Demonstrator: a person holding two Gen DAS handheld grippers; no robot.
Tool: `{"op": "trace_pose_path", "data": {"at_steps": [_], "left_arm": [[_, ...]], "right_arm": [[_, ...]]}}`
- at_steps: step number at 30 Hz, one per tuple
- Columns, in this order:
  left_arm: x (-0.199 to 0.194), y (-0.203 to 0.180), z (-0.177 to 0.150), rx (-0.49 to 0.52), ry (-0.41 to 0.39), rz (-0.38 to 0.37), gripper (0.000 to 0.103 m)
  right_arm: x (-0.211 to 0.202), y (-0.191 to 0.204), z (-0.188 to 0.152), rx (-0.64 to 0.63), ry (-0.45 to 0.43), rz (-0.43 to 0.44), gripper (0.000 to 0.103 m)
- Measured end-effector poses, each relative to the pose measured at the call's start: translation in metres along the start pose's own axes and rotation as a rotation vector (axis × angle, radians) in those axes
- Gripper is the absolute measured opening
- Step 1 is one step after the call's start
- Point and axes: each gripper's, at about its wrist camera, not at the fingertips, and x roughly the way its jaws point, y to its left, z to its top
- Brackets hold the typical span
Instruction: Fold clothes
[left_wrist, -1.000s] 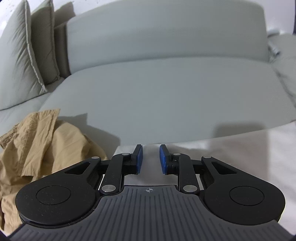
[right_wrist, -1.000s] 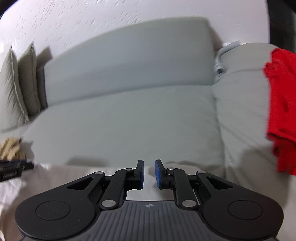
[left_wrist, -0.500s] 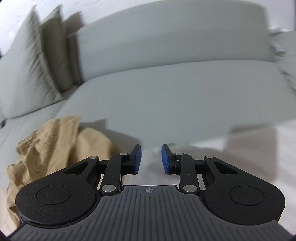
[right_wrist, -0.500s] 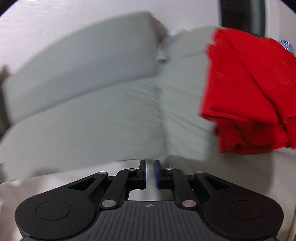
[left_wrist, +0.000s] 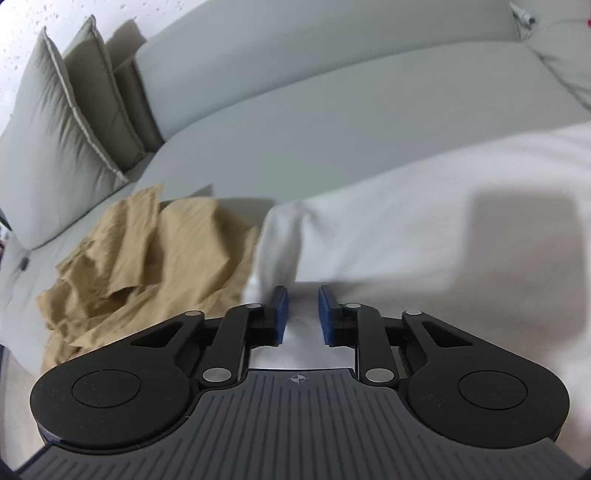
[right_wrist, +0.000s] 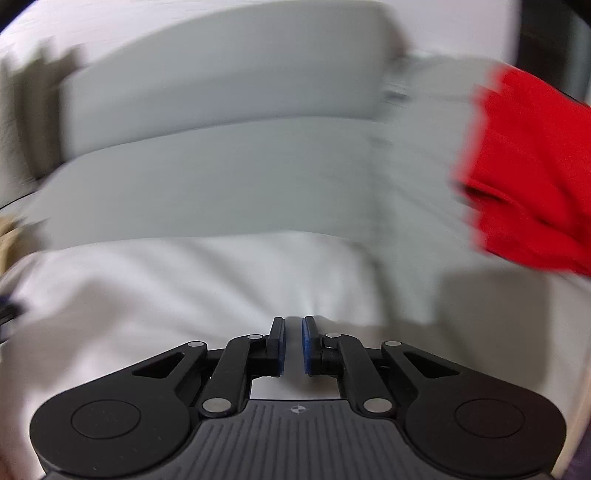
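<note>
sofa (left_wrist: 332, 122): grey, long seat w/ backrest
cushions (left_wrist: 74, 110): two, upright at left end
tan garment (left_wrist: 147, 251): crumpled on seat, left
white garment (left_wrist: 424, 206): spread on seat, touching tan one
red garment (right_wrist: 528, 177): bunched on seat, right side

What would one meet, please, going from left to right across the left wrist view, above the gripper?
Cushions → tan garment → white garment.
</note>
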Motion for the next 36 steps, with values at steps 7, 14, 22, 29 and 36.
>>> {"op": "trace_pose_path", "data": {"at_steps": [7, 14, 22, 29, 36], "left_arm": [[-0.057, -0.002, -0.005, -0.072, -0.097, -0.084, 0.028], [-0.069, -0.055, -0.008, -0.029, -0.072, -0.227, 0.030], [-0.057, -0.031, -0.028, -0.044, 0.007, -0.148, 0.045], [-0.057, 0.012, -0.050, -0.157, 0.082, -0.074, 0.047], [-0.103, 0.016, -0.058, -0.220, -0.023, -0.187, 0.044]], "right_arm": [[-0.038, -0.001, -0.011, 0.053, -0.078, 0.075, 0.017], [-0.054, 0.072, -0.031, -0.146, -0.063, 0.299, 0.017], [-0.052, 0.064, -0.041, -0.156, -0.012, 0.092, 0.015], [-0.056, 0.020, -0.043, 0.110, 0.008, -0.068, 0.029], [-0.086, 0.033, -0.056, 0.094, -0.088, 0.067, 0.024]]}}
